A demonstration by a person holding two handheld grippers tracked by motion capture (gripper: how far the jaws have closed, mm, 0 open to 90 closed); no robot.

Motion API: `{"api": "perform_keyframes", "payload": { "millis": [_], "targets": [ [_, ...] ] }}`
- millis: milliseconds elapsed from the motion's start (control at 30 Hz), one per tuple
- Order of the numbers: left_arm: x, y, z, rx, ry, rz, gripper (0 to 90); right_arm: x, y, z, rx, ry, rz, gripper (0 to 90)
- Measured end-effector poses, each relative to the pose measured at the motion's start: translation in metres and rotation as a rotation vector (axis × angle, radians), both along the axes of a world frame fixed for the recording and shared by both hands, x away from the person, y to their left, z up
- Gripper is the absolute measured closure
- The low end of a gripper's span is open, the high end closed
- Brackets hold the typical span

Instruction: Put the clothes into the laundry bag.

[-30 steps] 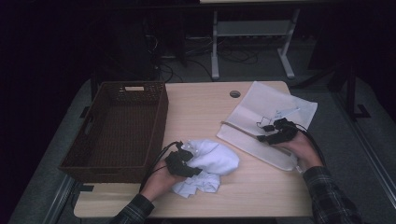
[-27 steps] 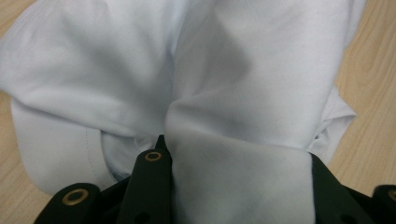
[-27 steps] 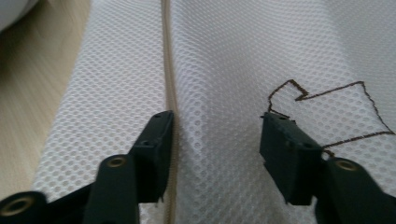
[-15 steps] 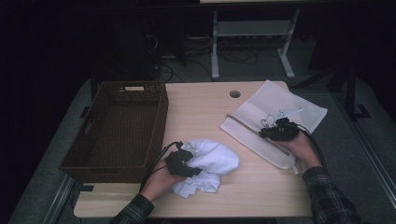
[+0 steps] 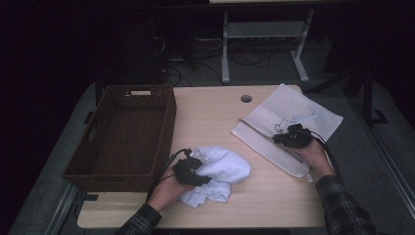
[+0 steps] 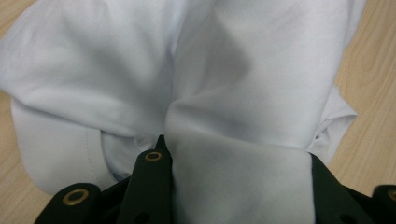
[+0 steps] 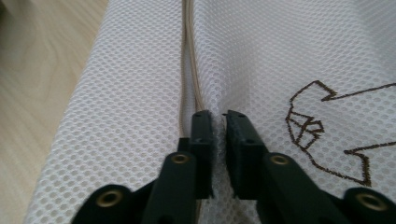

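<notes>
Pinching mesh bag (image 7: 140, 93), right tongs (image 7: 218, 116) just closed; left tongs (image 6: 233, 154) apparently clamping crumpled white cloth (image 6: 140, 70).

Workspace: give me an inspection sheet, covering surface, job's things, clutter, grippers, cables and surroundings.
Surface: light wooden table, with a round cable hole near its far edge.
Job's things: crumpled white garment near the front edge; white mesh laundry bag lying flat at the right, a brown outline drawing on it, beige zip line along it.
Clutter: dark wicker basket at the left, nothing seen inside.
Grippers: left gripper has garment cloth bunched between its jaws; right gripper has just been closing and pinches mesh beside the zip.
Cables: one black cable trails from the left gripper; another from the right.
Surroundings: dark room, grey floor, white table frame behind.
</notes>
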State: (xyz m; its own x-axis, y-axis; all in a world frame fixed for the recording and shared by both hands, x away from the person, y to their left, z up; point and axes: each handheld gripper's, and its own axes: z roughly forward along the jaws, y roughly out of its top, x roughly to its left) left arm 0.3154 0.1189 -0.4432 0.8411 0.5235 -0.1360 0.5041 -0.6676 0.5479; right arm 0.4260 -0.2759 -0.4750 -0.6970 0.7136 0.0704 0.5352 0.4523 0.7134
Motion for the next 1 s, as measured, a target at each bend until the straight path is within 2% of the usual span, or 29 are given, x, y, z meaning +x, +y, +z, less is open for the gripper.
{"api": "perform_keyframes", "payload": {
  "millis": [133, 233, 367, 567, 733, 1000],
  "targets": [
    [-0.001, -0.001, 0.000, 0.005, -0.004, 0.004, 65.7, -0.002, 0.003, 0.005, -0.013, -0.019, -0.016, 87.8],
    [-0.001, -0.001, 0.000, 0.004, -0.002, 0.004, 65.8, -0.003, 0.005, 0.013, 0.018, -0.045, -0.027, 88.1],
    [-0.001, -0.001, 0.000, 0.009, -0.007, 0.001, 65.8, -0.005, 0.006, 0.023, 0.055, -0.057, -0.045, 88.2],
    [-0.001, -0.001, 0.000, 0.010, -0.008, -0.001, 65.9, -0.011, 0.009, 0.038, 0.075, -0.087, -0.044, 88.4],
    [-0.001, -0.002, 0.001, 0.012, -0.007, 0.001, 66.0, -0.015, 0.007, 0.048, 0.113, -0.098, -0.047, 88.3],
    [-0.001, -0.002, 0.001, 0.013, -0.009, 0.004, 66.0, -0.020, 0.010, 0.063, 0.129, -0.126, -0.046, 88.4]
  ]
}}
